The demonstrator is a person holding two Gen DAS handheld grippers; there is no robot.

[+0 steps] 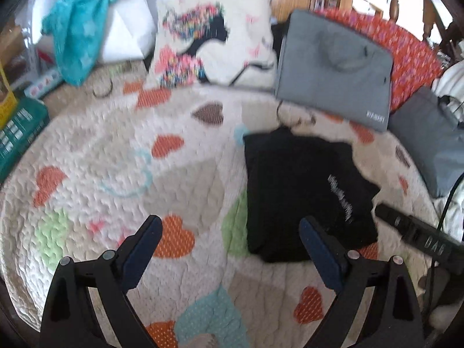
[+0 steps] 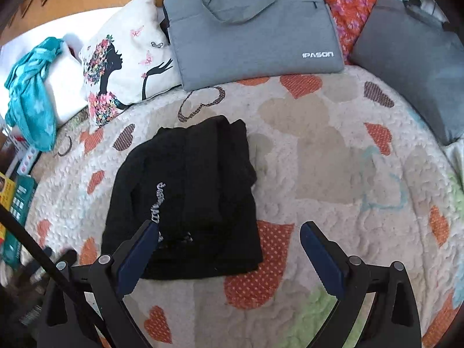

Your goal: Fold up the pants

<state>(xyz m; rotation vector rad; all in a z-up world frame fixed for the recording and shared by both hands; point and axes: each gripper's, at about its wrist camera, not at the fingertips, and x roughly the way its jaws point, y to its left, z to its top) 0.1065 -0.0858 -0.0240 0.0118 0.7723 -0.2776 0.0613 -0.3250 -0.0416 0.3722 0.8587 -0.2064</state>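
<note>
left tongs (image 1: 230,229) spread, empty, above the quilt (image 1: 95,156) | pants (image 2: 185,200) lie folded in a compact stack on the bed | right tongs (image 2: 229,236) spread, empty | risk: a finger snagging the top layer could undo the fold

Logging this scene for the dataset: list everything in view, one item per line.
pants: 1, black with white lettering, folded on the quilt
quilt: 1, cream with coloured hearts, under everything
laptop bag: 1, grey, lettered IPASON, behind the pants
second bag: 1, darker grey, far right
pillow: 1, white with a black silhouette, left of the laptop bag
red cloth: 1, red patterned, behind the bags
scarf: 1, teal, far left
boxes: several, green and yellow, left edge
left gripper: 1, black with blue pads, open, holding nothing
right gripper: 1, same, open, holding nothing
</note>
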